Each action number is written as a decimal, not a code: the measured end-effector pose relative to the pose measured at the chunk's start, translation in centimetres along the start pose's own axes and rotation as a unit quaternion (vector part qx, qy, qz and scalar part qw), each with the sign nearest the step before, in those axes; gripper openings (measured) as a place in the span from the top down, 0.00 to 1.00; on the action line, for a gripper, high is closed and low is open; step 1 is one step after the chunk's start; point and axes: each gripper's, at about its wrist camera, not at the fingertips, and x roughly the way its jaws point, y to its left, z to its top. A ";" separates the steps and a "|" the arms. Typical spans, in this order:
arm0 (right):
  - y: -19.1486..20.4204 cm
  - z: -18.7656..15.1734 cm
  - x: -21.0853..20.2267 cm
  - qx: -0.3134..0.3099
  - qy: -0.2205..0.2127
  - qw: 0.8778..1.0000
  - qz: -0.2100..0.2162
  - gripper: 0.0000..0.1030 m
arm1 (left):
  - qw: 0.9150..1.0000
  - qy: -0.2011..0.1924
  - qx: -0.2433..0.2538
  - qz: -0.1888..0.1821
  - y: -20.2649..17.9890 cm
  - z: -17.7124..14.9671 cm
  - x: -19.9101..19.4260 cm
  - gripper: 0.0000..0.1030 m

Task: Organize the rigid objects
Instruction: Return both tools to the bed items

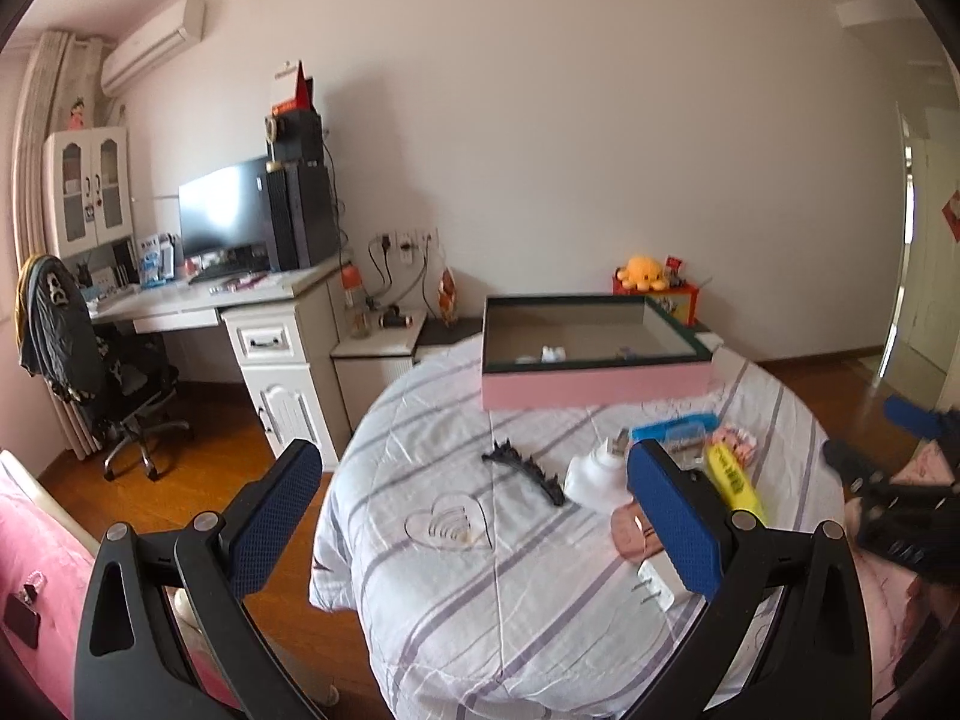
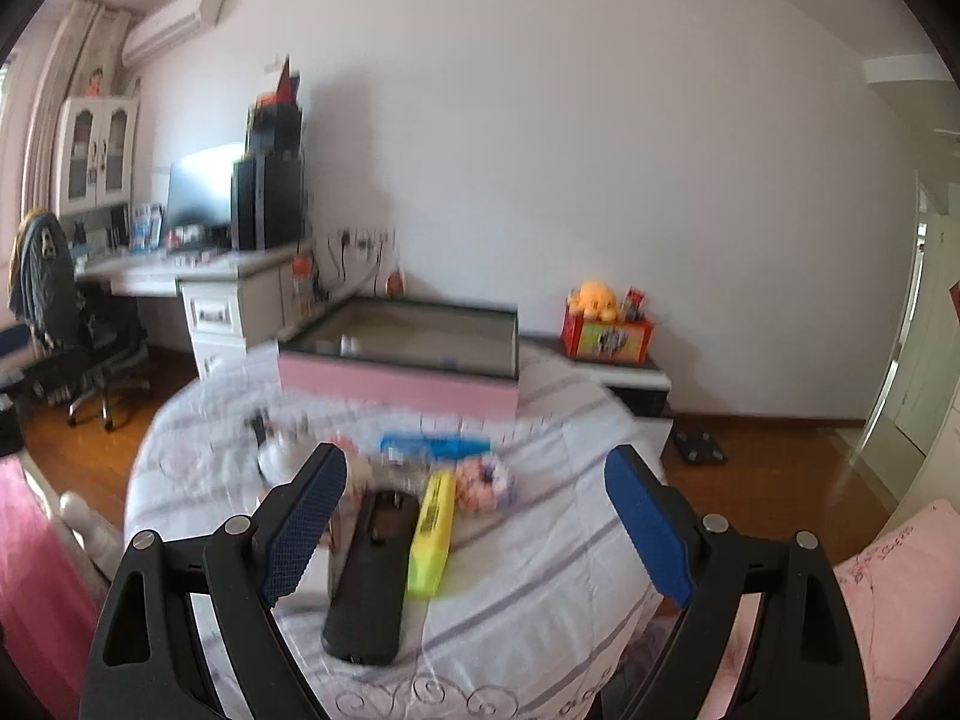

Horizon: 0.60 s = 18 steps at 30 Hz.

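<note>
A pink box (image 1: pixel 594 387) (image 2: pixel 396 387) with a dark rim sits open at the far side of a striped quilt (image 1: pixel 480 588), with a few small items inside. Nearer lie a black hair clip (image 1: pixel 528 468), a white plug adapter (image 1: pixel 594 474), a blue case (image 1: pixel 678 427) (image 2: pixel 435 445), a yellow highlighter (image 1: pixel 735 480) (image 2: pixel 431 531), a black remote (image 2: pixel 372 570) and a pink trinket (image 2: pixel 483 483). My left gripper (image 1: pixel 474 519) is open, above the quilt's near left part. My right gripper (image 2: pixel 480 528) is open over the remote and highlighter, touching nothing.
A white desk (image 1: pixel 264 300) with a monitor and a black chair (image 1: pixel 102 384) stand at the left. A low nightstand (image 2: pixel 624 384) carries a red box with an orange plush. Wooden floor surrounds the bed; pink bedding lies at both lower corners.
</note>
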 end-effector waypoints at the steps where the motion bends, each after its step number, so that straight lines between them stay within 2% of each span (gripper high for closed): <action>1: 0.1 -0.9 1.1 0.001 0.020 1.000 0.007 0.13 | 1.000 0.004 0.002 -0.001 -0.1 -0.2 0.3 0.00; 5: 0.2 -2.8 3.7 0.007 0.062 0.998 0.010 0.13 | 1.000 0.027 0.008 -0.009 -0.7 -1.1 1.9 0.00; 12: -0.4 -3.0 7.1 0.005 0.087 0.996 -0.001 0.13 | 0.998 0.057 0.012 -0.011 -1.1 -1.8 4.4 0.00; 18: -1.1 -3.4 11.1 0.022 0.133 0.990 0.031 0.13 | 0.997 0.077 0.015 -0.004 -0.9 -2.1 6.2 0.00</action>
